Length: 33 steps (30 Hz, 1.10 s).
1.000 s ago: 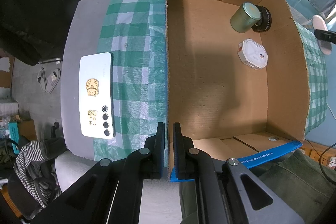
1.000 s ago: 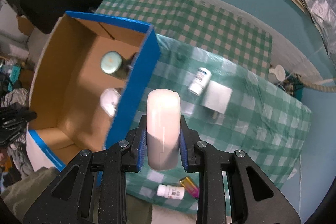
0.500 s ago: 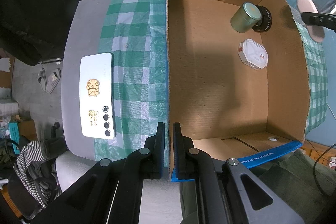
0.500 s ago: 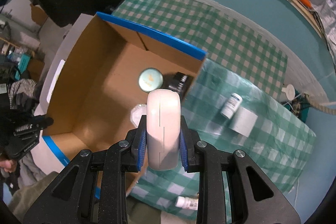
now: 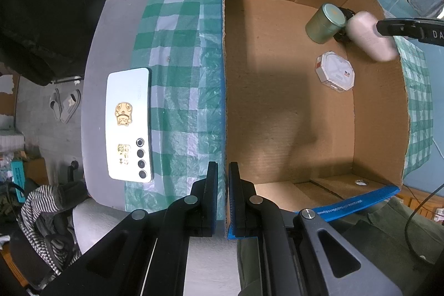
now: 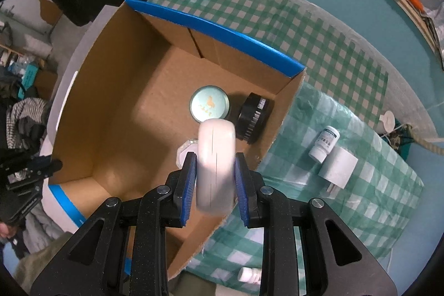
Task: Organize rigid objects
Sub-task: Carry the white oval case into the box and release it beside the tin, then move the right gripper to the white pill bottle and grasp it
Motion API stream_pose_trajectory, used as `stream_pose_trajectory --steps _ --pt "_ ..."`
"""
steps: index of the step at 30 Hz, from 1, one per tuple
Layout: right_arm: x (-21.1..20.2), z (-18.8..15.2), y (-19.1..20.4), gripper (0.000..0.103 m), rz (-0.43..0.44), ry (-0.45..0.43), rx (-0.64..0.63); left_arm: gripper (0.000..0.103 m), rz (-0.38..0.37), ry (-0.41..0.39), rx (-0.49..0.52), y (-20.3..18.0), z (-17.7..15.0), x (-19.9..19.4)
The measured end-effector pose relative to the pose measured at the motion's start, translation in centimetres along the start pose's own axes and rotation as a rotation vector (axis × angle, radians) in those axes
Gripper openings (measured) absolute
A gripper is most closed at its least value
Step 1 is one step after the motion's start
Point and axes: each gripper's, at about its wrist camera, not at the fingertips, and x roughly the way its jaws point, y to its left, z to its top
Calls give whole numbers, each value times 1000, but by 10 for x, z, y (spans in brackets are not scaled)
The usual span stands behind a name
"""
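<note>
Your right claw [image 6: 215,179] is gripping a white case [image 6: 216,165] above the cardboard box [image 6: 116,113]. Your left claw [image 5: 220,199] is pinching that box's wall.

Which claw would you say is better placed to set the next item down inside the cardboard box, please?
Right. The right claw holds the white case over the cardboard box, while the left claw is clamped on the box's wall.

a lived-in room at home, by the look of it — a table under a green checked cloth [image 5: 177,90], a pair of slippers [image 5: 65,104] on the tiled floor, striped clothing [image 5: 41,215] heaped on a chair, a phone [image 5: 129,124] with stickers, teal walls.
</note>
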Motion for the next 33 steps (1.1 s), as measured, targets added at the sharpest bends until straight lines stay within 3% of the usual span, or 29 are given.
stream_pose_trajectory --steps 7,12,18,33 --pt "-7 2 -3 26 -8 -19 13 7 -2 -1 1 0 -1 0" --pt "-19 1 -2 36 -2 -41 19 7 -3 -3 3 -1 -2 0" --pt "-32 -4 0 37 7 -64 25 7 -2 -3 5 -2 -2 1" --pt "-52 -40 -25 46 8 -81 115 7 -2 -1 20 -3 0 1"
